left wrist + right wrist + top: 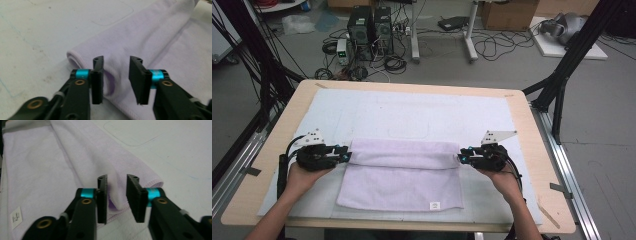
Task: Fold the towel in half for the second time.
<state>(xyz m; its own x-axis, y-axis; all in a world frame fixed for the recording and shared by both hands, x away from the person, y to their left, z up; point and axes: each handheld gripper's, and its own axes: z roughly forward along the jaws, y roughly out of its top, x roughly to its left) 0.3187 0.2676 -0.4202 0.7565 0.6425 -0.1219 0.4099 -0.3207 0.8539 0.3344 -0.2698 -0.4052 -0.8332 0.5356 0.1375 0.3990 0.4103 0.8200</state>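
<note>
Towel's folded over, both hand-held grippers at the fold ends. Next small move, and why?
Probably back both off sideways. The left hand-held gripper and right hand-held gripper stand open, pads not pressing the lavender towel, whose folded flap lies flat on the white mat.

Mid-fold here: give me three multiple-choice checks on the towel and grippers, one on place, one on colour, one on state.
1. Where does the towel's folded-over flap lie?
A. along the far edge
B. along the near edge
C. off the table

2. What colour is the towel?
A. green
B. pale purple
C. orange

3. How do the left gripper's jaws stand?
A. clamped on the towel
B. apart, not pressing it
C. holding a cup

Answers:
1 A, the high view shows the flap running between the left gripper and the right gripper.
2 B, lilac in all three views.
3 B, a gap shows between the jaws.
</note>
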